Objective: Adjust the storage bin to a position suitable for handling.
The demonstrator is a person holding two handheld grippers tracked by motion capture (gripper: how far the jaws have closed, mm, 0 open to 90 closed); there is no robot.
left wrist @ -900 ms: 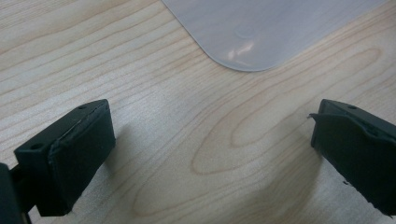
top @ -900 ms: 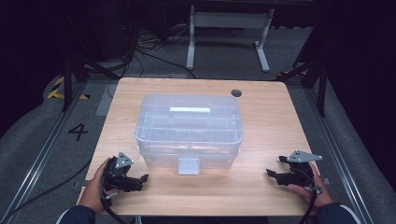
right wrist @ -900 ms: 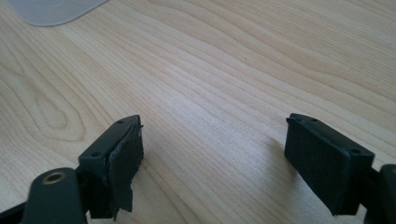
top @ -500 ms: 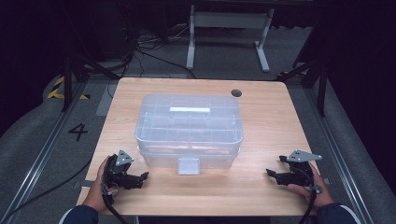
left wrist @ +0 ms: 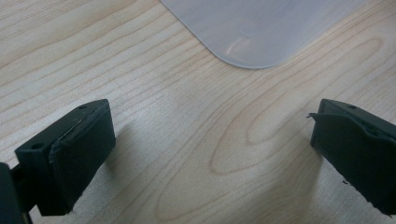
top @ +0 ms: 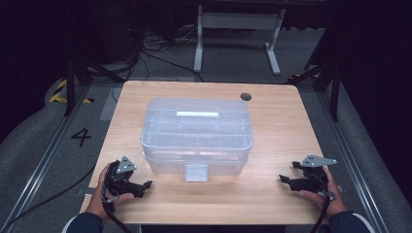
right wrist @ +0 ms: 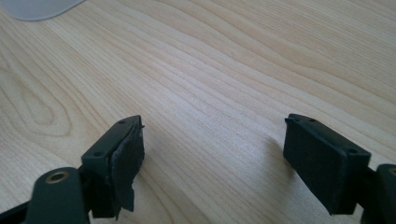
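A clear plastic storage box [top: 197, 133] with a lid, a top handle and a front latch [top: 196, 172] stands in the middle of the wooden table [top: 272, 121]. My left gripper [top: 145, 188] rests at the front left of the table, jaws pointing toward the box. In the left gripper view it [left wrist: 210, 149] is open over bare wood, with a rounded translucent corner of the box [left wrist: 252, 32] ahead. My right gripper [top: 287, 174] sits at the front right, also open [right wrist: 215, 154], with nothing between its jaws. A translucent edge [right wrist: 37, 7] shows at the far left.
A dark round cable hole [top: 246, 96] lies at the table's back right. Beyond the table are a white desk frame [top: 238, 29], cables on the grey floor and a floor mark "4" [top: 80, 137]. Bare wood runs along both sides of the box.
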